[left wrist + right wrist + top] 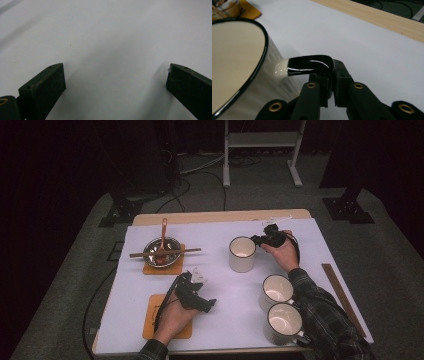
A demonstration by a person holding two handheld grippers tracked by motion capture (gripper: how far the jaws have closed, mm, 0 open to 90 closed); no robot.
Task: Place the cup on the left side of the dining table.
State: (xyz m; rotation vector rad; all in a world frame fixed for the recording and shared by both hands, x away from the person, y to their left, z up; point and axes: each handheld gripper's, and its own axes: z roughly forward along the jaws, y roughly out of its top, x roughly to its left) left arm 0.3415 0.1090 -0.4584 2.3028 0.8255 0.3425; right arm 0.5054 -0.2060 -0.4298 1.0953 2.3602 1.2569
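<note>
Step in hand: we are carrying the cream enamel mug with a black rim [242, 254] by its black handle [310, 64] across the white-covered surface [225, 290].
Right tongs [332, 82]: closed on the handle near its outer bend; the jaws nip it from both sides, with the mug body hanging off to one side of the grip.
Left tongs [115, 82]: open, jaws wide apart over bare white cover, nothing between them; they hang over the surface just beside the empty orange square coaster [167, 316].
Mug position: far half of the surface, between the steel bowl with a wooden spoon and chopsticks [162, 251] and the right hand [281, 251]; upright. We cannot tell from the high view whether its base is lifted or sliding on the cover.
Likely target: the empty coaster, in our judgement, since the bowl already sits on another one.
Technique: keep the wrist level so the mug does not swing about the handle; move slowly, as a narrow grip on glossy enamel can slip.
Clearance: steer clear of the two similar cream mugs [280, 307] near the right forearm.
Setting down: lower straight onto the coaster, and release only once the base is flat.
</note>
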